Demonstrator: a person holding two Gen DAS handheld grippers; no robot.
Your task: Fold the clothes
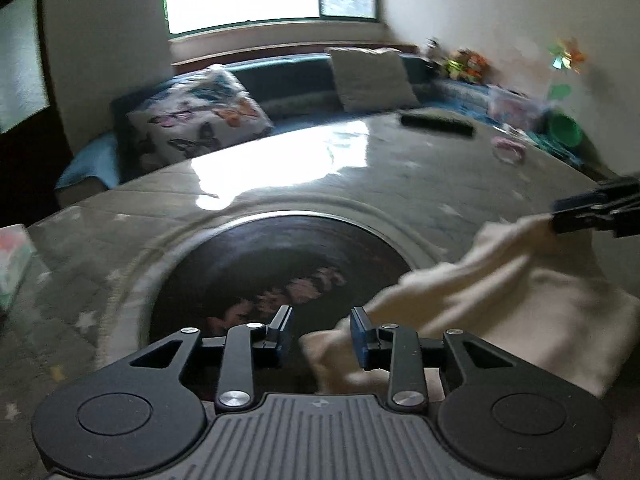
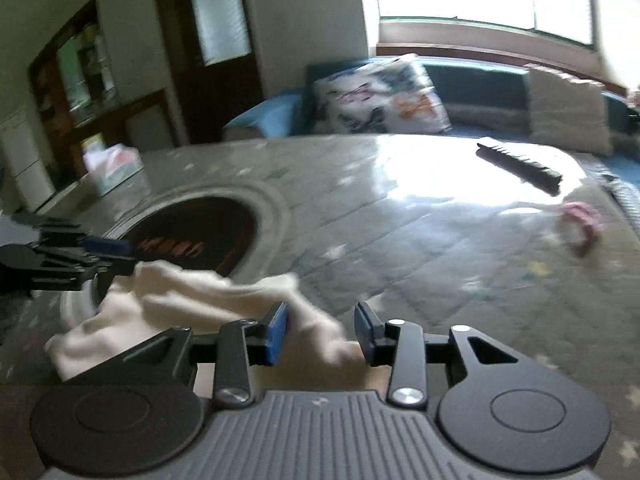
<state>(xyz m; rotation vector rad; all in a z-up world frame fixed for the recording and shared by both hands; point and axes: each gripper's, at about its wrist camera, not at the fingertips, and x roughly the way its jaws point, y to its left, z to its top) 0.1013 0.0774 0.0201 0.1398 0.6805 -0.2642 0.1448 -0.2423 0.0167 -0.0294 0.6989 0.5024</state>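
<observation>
Both jaws parted, cream cloth [image 1: 500, 292] lying loose between left gripper [image 1: 322, 334] and right gripper [image 2: 322, 330] (blurred). Risk: released corners slump on desk [image 1: 360, 184], spoiling the fold.

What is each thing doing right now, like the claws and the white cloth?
Left claw: open, cloth corner between its pads.
Right claw: open, cloth edge between its pads.
White cloth: rumpled, lying on the table.
Table: covered, shiny.
Black comb: lying flat, apart from the cloth.
</observation>
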